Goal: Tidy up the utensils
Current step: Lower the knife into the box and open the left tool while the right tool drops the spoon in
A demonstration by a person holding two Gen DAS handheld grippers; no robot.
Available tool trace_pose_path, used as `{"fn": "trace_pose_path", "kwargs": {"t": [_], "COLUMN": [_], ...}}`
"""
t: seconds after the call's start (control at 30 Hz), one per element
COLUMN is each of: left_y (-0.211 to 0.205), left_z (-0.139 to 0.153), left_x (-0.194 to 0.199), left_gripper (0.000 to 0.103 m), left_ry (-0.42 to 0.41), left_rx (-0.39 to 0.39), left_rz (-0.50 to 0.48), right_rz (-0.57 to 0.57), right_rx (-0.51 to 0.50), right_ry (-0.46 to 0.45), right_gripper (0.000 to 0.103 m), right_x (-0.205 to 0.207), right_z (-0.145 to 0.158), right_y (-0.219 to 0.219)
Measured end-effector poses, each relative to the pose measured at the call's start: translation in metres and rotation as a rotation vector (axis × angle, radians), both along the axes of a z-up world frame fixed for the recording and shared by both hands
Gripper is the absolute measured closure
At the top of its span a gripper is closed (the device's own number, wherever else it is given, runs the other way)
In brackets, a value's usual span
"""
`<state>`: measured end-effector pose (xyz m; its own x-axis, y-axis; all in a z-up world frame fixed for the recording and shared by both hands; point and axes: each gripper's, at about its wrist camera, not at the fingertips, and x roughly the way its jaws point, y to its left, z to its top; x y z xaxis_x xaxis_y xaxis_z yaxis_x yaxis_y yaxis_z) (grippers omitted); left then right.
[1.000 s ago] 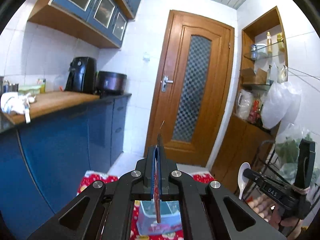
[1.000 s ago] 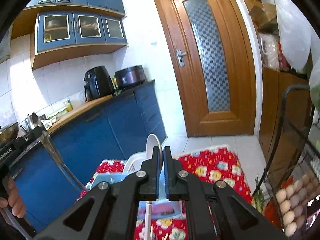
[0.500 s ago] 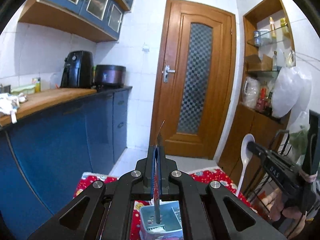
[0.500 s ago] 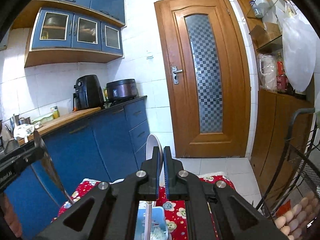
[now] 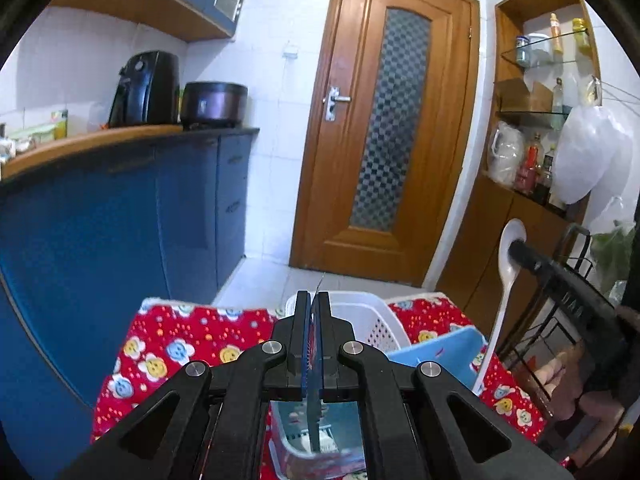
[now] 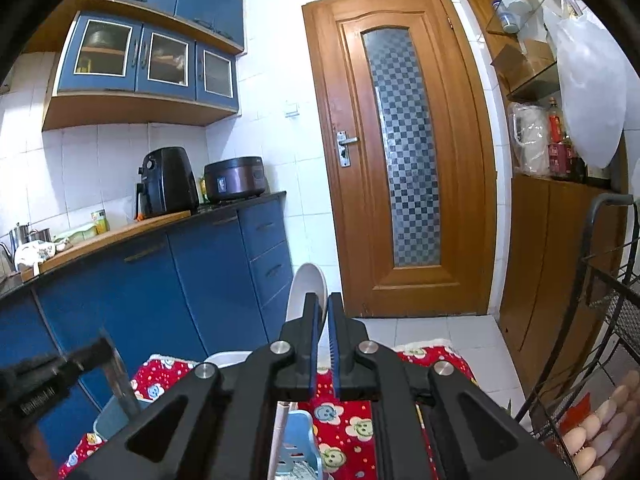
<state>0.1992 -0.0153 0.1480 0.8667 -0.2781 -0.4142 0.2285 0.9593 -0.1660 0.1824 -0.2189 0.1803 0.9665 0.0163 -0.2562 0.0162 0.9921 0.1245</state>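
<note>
My left gripper [image 5: 313, 300] is shut on a thin metal knife [image 5: 316, 408], edge-on between the jaws, its lower end over a blue utensil caddy [image 5: 320, 440]. In the right wrist view the knife blade [image 6: 120, 380] dips into the caddy [image 6: 108, 416] at lower left. My right gripper [image 6: 323, 304] is shut on a white spoon [image 6: 306, 288], bowl up, its handle [image 6: 278, 432] hanging down. In the left wrist view the spoon [image 5: 506, 276] hangs at the right, beside the caddy.
A white plastic basket [image 5: 368, 320] stands behind the caddy on a red flowered tablecloth [image 5: 180, 340]. Blue kitchen cabinets [image 5: 120, 220] run along the left. A wooden door [image 5: 392, 120] is ahead. A black wire rack with eggs [image 6: 600, 432] stands at the right.
Both grippers have tilted downward and dropped toward the table. The knife's lower end has come down to the blue caddy. The spoon has moved closer beside the caddy.
</note>
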Motion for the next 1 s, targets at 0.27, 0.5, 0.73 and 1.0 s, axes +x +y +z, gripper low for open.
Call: {"fn": "trace_pose_path", "kwargs": {"t": [0.27,0.5,0.73,1.0], "left_y": [0.001,0.0,-0.001,-0.001], "left_z": [-0.004,-0.008,-0.01,-0.014], "left_x": [-0.001,0.0,-0.001,-0.003], "left_gripper": [0.101,0.101,0.101,0.1], "left_ry": [-0.001,0.012,0.022,0.057], "left_rx": [0.002,0.004,-0.008,-0.018], "left_rz": [-0.014,-0.022,-0.037,-0.041], "right_rz": [0.009,0.008,0.015,0.067], "right_rx": [-0.025,-0.003,-0.026,-0.016], "right_ry": [-0.013,0.002,0.006,0.087], "right_gripper": [0.097,0.097,0.097,0.096], "right_x": [0.006,0.011,0.01,0.004], "right_z": [0.004,0.0,-0.004,-0.027], "right_y": [0.009,0.004,0.006,0.011]}}
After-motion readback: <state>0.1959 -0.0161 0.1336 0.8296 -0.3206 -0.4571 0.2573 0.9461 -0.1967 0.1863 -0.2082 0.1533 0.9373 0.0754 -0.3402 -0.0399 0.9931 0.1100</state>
